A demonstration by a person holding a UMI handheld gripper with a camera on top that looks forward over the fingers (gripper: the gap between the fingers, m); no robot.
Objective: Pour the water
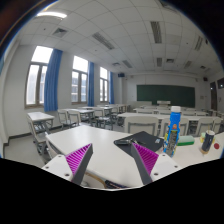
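Right now my fingers (112, 165) are spread wide, holding nothing. Ahead to my right stands the bottle (175, 128). It looks smooth, probably slippery, so I should squeeze its middle.

We observe a brightly lit room. Daylight enters through the windows (62, 77), which are overexposed to near white, and ceiling light panels (103, 41) add glare overhead. Wide-angle distortion bends the ceiling and walls strongly toward the border. Near desks (100, 143) appear evenly lit with soft, faint shadows below. The distant blackboard (165, 93) appears small and its detail cannot be resolved
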